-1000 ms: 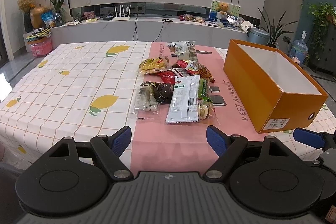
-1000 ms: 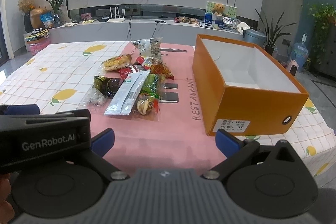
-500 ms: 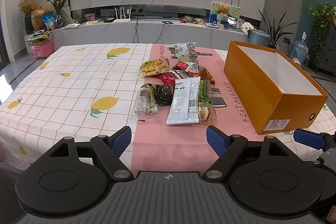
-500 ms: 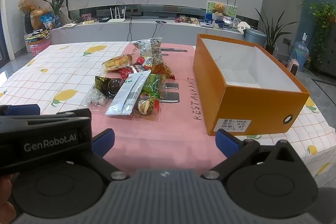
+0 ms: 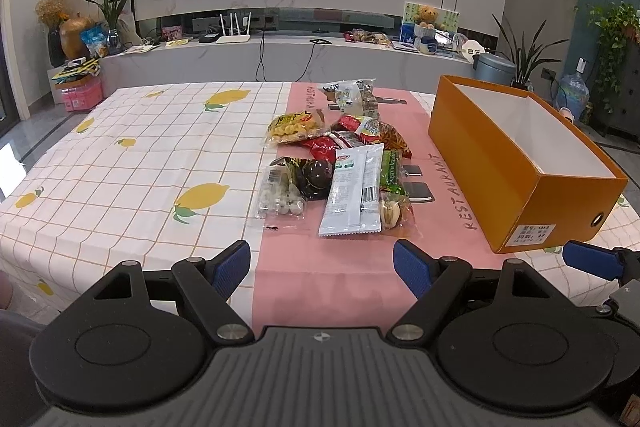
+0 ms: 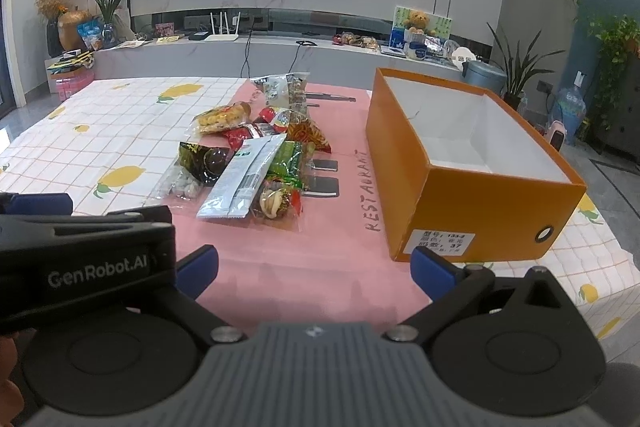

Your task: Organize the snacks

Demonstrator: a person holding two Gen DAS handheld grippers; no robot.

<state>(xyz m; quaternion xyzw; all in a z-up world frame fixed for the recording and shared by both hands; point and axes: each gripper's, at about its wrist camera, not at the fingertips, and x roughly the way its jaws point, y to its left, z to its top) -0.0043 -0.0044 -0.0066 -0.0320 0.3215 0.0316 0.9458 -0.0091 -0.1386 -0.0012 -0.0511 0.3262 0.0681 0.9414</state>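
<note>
An open orange cardboard box with a white inside point(image 5: 524, 163) point(image 6: 472, 187) sits on the right part of the table point(image 5: 120, 163) point(image 6: 132, 131), its long side running away from the cameras, a white label on its near end. Nothing lies in the part of its inside that shows.

The left gripper point(image 5: 322, 263) hangs low over the near edge of the table with its blue-padded fingers spread wide, holding nothing and touching nothing. The right gripper point(image 6: 314, 267) is spread just as wide and is likewise empty, near the front corner of the box; one of its blue fingertips point(image 5: 592, 261) shows at the right edge of the left wrist view, and the black body of the left gripper crosses the lower left of the right wrist view.

The pile of snack packets point(image 5: 340, 163) point(image 6: 256, 155) lies on the pink strip of the cloth point(image 5: 332, 279) point(image 6: 320, 267), left of the box and well ahead of both grippers. Nearest is a long white packet with a barcode point(image 5: 354, 203) point(image 6: 244, 183), overlapping a clear bag of nuts with a green top point(image 5: 394, 199) point(image 6: 280, 195). A clear bag of small white sweets point(image 5: 280, 199) point(image 6: 180, 183) and a dark packet point(image 5: 312, 175) point(image 6: 204, 159) lie left of it. Farther back lie a yellow packet point(image 5: 296, 125) point(image 6: 224, 115) and red packets point(image 5: 356, 135) point(image 6: 276, 125). The rest of the cloth is white with a lemon print.
</note>
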